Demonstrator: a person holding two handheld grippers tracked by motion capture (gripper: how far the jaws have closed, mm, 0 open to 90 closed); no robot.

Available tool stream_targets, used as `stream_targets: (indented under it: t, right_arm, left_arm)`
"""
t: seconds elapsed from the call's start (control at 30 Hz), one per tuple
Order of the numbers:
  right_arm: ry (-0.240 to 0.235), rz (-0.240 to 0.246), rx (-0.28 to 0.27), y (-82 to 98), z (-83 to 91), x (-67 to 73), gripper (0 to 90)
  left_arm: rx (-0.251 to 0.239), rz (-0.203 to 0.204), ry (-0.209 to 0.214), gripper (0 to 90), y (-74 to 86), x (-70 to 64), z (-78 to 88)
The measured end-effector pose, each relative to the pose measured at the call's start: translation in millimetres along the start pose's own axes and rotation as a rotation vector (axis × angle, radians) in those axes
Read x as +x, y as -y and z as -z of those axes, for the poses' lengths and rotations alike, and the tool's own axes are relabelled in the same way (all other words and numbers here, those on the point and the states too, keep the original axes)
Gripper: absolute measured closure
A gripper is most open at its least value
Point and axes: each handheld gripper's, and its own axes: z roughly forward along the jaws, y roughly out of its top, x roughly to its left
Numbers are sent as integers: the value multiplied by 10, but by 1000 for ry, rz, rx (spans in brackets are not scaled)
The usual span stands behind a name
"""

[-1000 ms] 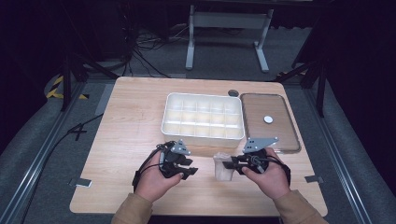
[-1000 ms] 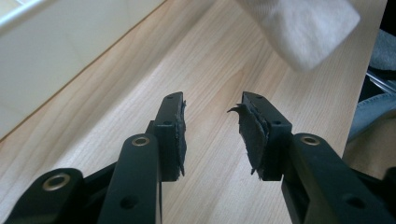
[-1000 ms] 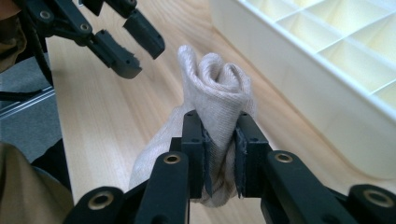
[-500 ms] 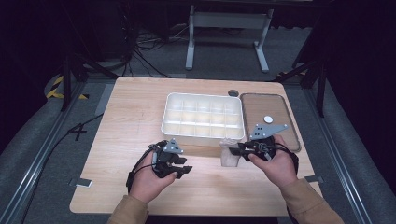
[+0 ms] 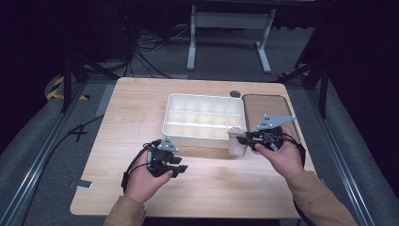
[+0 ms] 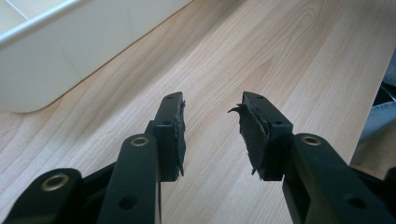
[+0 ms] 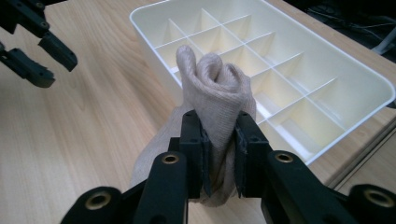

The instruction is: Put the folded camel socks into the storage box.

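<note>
The right tongs (image 7: 219, 140) are clamped on a rolled beige knitted cloth (image 7: 215, 93), which stands roughly upright between the pads, its long axis vertical and its folded end pointing up. It hangs just above the pale wooden surface (image 5: 131, 117), beside the near right corner of the white plastic divided tray (image 5: 204, 117). The left tongs (image 6: 212, 130) stand apart with nothing between them, low over the surface near the tray's front wall.

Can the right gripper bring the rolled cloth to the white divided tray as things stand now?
Probably yes. The right gripper holds the rolled cloth close beside the white tray, whose compartments lie open with nothing between.
</note>
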Motion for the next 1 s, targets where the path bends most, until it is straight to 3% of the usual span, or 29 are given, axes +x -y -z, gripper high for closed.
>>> stream_targets:
  t: [0.37, 0.77, 1.0]
  right_arm:
    - [69, -9, -6, -49, -57, -300, 762]
    - [117, -4, 18, -62, -194, -455, 760]
    - [131, 31, 42, -91, -341, -495, 759]
  left_arm:
    - [-7, 7, -1, 602, 12, 22, 16]
    - [0, 8, 0, 599, 14, 31, 15]
    - [-2, 9, 12, 599, 15, 33, 14]
